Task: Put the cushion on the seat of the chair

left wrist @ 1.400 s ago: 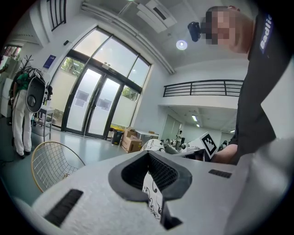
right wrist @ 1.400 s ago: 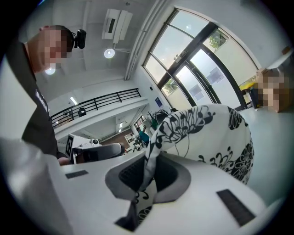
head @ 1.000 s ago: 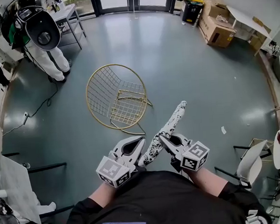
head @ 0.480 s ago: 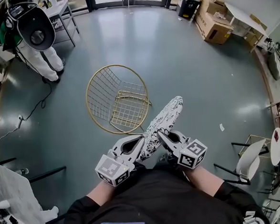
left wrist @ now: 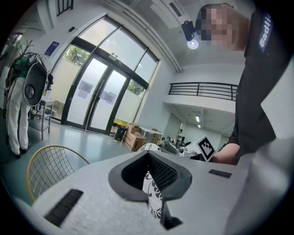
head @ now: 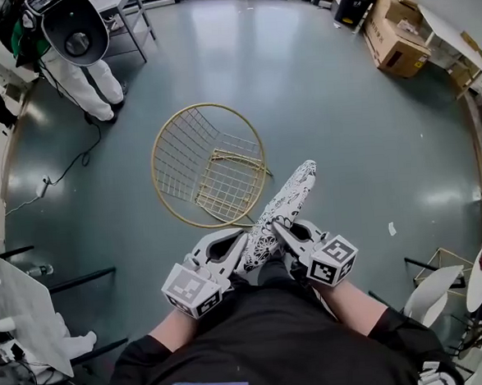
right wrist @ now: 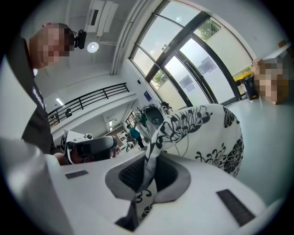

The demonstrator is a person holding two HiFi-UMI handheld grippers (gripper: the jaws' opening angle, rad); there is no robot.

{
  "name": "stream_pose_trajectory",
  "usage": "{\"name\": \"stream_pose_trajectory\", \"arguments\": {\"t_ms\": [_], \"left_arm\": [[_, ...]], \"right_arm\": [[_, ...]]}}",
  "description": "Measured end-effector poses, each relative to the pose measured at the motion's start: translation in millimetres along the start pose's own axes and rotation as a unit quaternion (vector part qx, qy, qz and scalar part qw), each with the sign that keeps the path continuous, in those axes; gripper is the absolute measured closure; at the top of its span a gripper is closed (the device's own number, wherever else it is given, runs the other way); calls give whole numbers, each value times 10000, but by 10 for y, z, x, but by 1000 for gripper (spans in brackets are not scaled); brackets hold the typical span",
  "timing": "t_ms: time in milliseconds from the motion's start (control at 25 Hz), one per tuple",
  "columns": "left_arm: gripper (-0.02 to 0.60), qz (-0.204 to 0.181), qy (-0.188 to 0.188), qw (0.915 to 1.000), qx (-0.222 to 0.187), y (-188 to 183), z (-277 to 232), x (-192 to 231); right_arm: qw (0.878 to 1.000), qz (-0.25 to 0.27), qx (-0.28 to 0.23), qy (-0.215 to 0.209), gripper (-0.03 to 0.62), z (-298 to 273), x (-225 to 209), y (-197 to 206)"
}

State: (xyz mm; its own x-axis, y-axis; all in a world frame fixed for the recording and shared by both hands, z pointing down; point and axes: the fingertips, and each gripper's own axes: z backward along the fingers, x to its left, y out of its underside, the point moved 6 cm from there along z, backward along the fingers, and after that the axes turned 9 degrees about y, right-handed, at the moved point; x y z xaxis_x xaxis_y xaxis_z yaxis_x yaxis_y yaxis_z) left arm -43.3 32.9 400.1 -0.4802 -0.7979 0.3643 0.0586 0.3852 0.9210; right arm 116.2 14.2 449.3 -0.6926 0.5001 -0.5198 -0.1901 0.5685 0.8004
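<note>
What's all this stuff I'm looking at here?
chair: one, gold wire, mid-floor, seat bare
cushion: one, white with black flowers, pinched between both grippers
boxes: several, brown, far right
table: one, grey, far left
person: one, white suit, beside the table
cable: one, black, floor at left
left gripper: one, white, shut on cushion
right gripper: one, white, shut on cushion
</note>
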Motion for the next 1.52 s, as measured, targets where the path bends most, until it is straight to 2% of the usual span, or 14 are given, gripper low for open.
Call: {"name": "stream_pose_trajectory", "arguments": {"t_ms": [400, 600, 1160, 1520], "left_arm": [[565, 193, -670, 9976, -36, -23, -370, 130], [565, 193, -848, 9962, -74, -35, -568, 166], [565, 416, -845, 9955, 113, 327, -660, 650], [565, 599, -858, 9945, 82, 527, -635, 1008]], "right_arm": [[9986, -114, 357, -379, 559, -118, -541, -49], [9977, -181, 497, -431, 559, -172, -858, -17], [9956, -173, 912, 130, 559, -588, -1539, 526], [9929, -287, 1111, 310, 559, -1015, -1746, 794]]}}
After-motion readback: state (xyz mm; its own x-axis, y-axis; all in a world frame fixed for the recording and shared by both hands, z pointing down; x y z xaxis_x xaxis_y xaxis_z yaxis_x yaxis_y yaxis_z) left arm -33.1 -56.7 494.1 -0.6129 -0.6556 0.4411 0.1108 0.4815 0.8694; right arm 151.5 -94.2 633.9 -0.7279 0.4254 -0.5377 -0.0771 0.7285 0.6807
